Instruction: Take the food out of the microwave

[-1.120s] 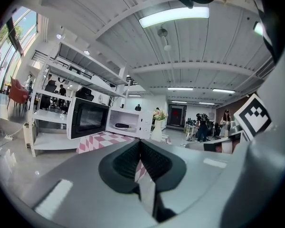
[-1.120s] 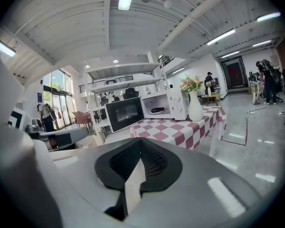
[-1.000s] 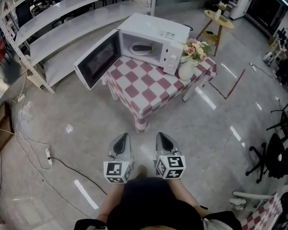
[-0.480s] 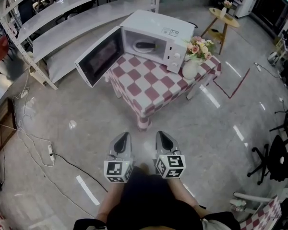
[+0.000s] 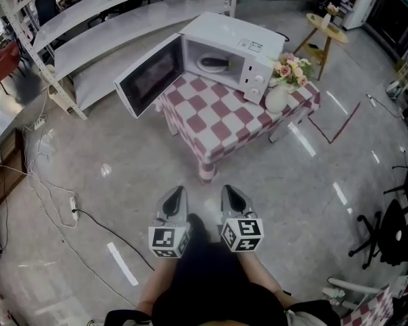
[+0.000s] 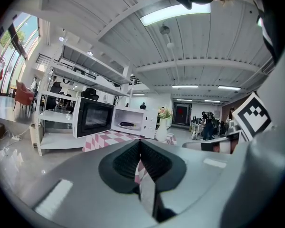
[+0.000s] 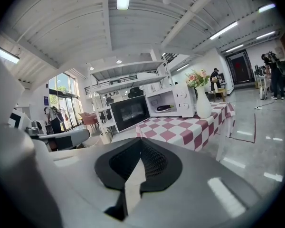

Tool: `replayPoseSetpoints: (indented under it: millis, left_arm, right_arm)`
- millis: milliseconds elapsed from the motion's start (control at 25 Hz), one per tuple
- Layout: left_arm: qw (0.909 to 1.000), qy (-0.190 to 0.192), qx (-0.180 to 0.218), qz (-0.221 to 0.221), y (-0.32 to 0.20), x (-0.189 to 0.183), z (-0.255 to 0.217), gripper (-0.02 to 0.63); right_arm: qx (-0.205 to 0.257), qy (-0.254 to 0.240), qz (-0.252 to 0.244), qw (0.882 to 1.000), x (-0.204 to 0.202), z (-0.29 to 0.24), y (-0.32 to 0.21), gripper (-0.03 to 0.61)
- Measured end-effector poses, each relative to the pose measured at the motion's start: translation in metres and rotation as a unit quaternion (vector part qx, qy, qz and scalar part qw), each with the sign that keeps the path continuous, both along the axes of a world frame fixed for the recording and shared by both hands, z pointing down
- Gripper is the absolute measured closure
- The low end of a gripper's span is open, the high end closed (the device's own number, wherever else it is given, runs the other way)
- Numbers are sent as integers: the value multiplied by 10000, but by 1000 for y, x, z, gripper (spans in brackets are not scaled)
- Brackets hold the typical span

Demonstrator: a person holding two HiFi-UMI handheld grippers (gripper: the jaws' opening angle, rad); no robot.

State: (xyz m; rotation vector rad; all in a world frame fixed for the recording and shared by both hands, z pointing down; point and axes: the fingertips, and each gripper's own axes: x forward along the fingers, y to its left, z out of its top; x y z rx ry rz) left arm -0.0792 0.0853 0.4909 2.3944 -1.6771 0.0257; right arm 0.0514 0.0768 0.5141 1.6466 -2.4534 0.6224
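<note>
Both pinched together and empty, left tool point(image 5: 176, 193) and right tool point(image 5: 230, 191) hover near; far off, the microwave point(image 5: 235, 37) gapes on the surface point(image 5: 221, 124); food point(image 5: 214, 62) lies inside.

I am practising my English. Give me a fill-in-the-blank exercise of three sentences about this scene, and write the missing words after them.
1. The door of the microwave stands ____.
2. The food lies ____ the microwave.
3. The left hand-held gripper and the right hand-held gripper both have their jaws ____, with nothing between them.

Missing words: open; inside; shut
</note>
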Motion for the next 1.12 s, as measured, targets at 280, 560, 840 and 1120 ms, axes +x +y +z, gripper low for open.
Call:
replayPoseSetpoints:
  millis: [280, 560, 840, 1120]
  left_arm:
    - [9999, -86, -15, -71, 6, -2, 2, 605]
    - [9999, -144, 8, -36, 9, -1, -4, 604]
    - [9999, -153, 19, -31, 3, -3, -2, 604]
    - [9999, -129, 41, 34, -14, 0, -3, 604]
  right_arm:
    - [-47, -60, -109, 9999, -2, 1, 6, 577]
    - [-101, -136, -121, 9998, -4, 5, 9, 577]
    - [-30, -126, -115, 9999, -7, 3, 3, 578]
    - [2, -84, -19, 10000, -2, 1, -12, 577]
